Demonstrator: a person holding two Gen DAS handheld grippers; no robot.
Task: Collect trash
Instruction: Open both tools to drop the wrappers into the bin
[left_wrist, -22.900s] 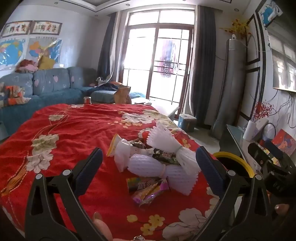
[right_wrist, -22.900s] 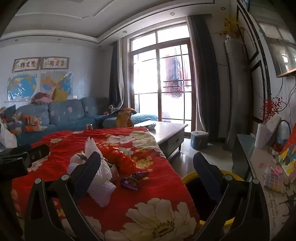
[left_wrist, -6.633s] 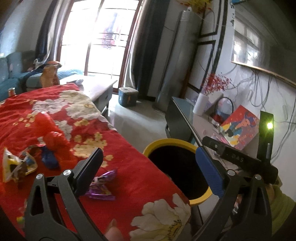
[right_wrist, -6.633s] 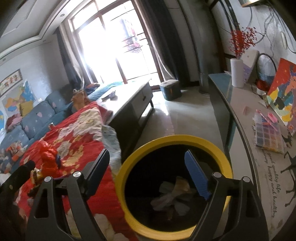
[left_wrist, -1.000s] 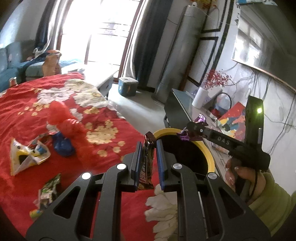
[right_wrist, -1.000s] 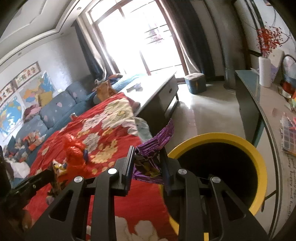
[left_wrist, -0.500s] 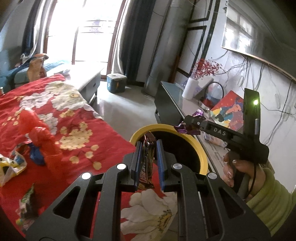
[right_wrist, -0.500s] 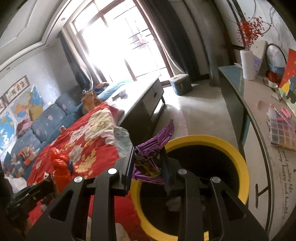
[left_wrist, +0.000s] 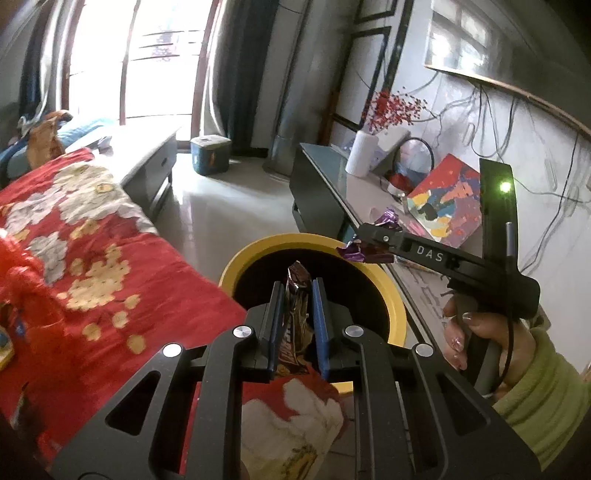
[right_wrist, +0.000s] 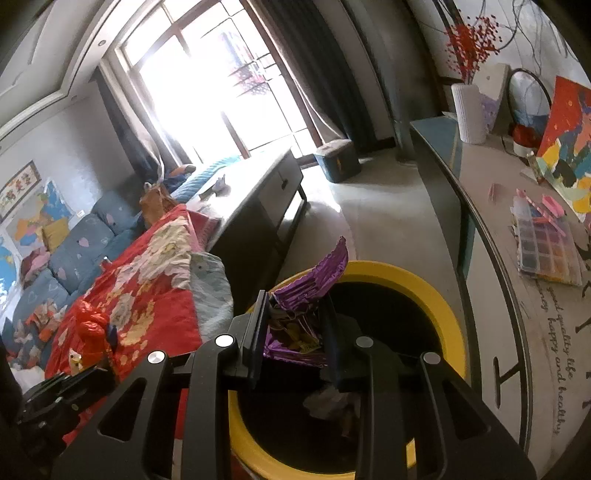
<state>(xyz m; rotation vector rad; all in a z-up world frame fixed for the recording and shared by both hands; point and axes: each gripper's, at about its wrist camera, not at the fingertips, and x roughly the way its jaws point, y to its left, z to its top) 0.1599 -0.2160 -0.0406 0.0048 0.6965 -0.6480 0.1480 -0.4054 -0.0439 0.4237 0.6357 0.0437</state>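
The left tool (left_wrist: 298, 295), a black two-finger clamp with blue pads, is pinching a crumpled dark brown snack wrapper (left_wrist: 294, 317) that stands upright between its pads, its top sticking out above the fingertips. Directly behind it, at 12 o'clock, gapes the round yellow-rimmed waste bin with a black inside (left_wrist: 384, 288); the wrapper's upper end shows against the dark opening. At 2 o'clock from the left tool, the right tool (left_wrist: 364, 247) reaches in over the bin's far rim, gripped by a hand (left_wrist: 476, 339) in a light green sleeve (left_wrist: 539, 398).

In the right wrist view, the right tool (right_wrist: 295, 325) is clamped on a shiny purple foil wrapper (right_wrist: 306, 295), whose loose end fans up towards 1 o'clock over the bin (right_wrist: 439, 306). Pale crumpled trash (right_wrist: 332, 404) lies at the bin's bottom, at 5 o'clock from the tool's tip.

At 9 o'clock from the bin spreads the red floral-patterned cloth on the counter (left_wrist: 92, 273), where a crumpled red plastic bag (right_wrist: 90, 325) lies. At 3 o'clock runs a long grey sideboard (right_wrist: 491, 295) carrying a white ribbed vase of red berries (right_wrist: 471, 112) and a colourful painting (left_wrist: 447, 199).
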